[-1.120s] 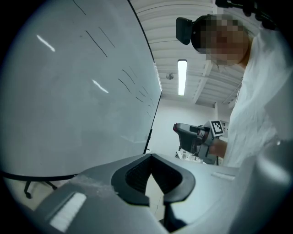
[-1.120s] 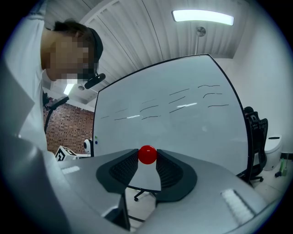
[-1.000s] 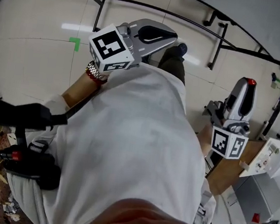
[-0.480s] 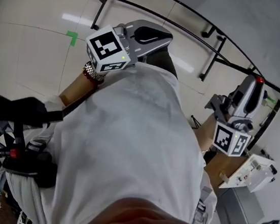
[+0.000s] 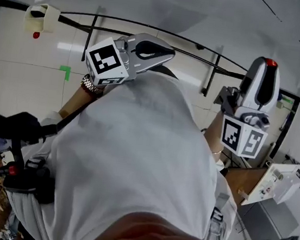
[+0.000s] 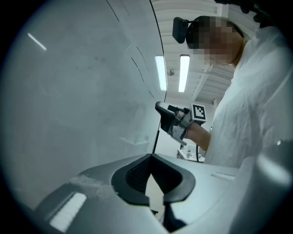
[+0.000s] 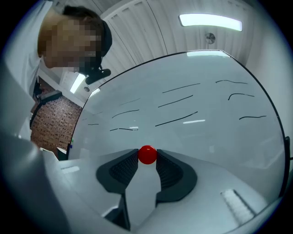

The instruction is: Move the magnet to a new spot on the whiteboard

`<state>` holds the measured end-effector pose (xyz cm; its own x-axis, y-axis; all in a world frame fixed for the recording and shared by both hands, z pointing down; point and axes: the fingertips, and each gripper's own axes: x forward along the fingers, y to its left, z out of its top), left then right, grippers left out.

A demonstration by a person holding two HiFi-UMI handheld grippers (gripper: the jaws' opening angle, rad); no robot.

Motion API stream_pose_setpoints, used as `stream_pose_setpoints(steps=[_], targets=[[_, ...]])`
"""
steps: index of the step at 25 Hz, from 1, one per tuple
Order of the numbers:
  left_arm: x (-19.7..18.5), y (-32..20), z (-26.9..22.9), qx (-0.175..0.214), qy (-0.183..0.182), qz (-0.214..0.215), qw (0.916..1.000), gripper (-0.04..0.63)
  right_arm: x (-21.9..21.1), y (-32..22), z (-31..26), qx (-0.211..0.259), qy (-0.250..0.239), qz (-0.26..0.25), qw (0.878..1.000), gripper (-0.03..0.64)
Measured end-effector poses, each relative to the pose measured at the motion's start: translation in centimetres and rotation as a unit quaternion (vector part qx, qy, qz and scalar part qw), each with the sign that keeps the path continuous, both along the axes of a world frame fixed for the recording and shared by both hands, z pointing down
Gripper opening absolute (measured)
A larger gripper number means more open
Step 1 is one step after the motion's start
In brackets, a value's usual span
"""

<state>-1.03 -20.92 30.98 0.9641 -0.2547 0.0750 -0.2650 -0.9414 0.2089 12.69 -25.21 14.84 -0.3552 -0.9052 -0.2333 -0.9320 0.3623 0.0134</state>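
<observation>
A small red round magnet sits between the tips of my right gripper, which is shut on it. In the head view the right gripper is raised at the right, with the magnet red at its tip. The whiteboard with black marker strokes fills the space just ahead of it; I cannot tell whether the magnet touches it. My left gripper is held up at the upper left, shut and empty. Its jaw tips meet beside the whiteboard.
The whiteboard's black frame and legs run across the head view. A cream box with a red dot under it hangs at the upper left. A beige box stands at the right, black gear at the left. The person's white shirt fills the middle.
The head view has tilted up toward the whiteboard. My right gripper has risen with the magnet, toward the board. The left gripper has stayed shut at about the same place.
</observation>
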Motion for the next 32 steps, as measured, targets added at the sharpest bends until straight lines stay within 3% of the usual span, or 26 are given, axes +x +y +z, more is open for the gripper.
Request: stream_pose_setpoints(steps=[7,14,22,26,32], targets=[[1.9,-3.6,0.3,0.001,0.002,0.034,0.9994,0.006,-0.8,-4.0,0.5,-0.012,0.056,0.04,0.998,0.127],[2.7,-4.5,0.9,0.011,-0.018,0.06,0.998,0.006,-0.5,-5.1,0.8,-0.013,0.071,0.077,0.994,0.127],[0.5,-4.7,1.8,-0.003,-0.017,0.051,0.9986,0.006,-1.4,-5.5,1.3,-0.008,0.052,0.106,0.993,0.128],[-0.6,-3.8,1.8,-0.009,-0.01,0.049,0.9987,0.006,-1.9,-5.5,1.4,-0.015,0.047,0.103,0.993,0.182],[-2.2,-1.1,1.8,-0.015,0.005,0.053,0.9985,0.006,-0.8,-1.5,2.6,-0.046,0.034,0.134,0.989,0.199]])
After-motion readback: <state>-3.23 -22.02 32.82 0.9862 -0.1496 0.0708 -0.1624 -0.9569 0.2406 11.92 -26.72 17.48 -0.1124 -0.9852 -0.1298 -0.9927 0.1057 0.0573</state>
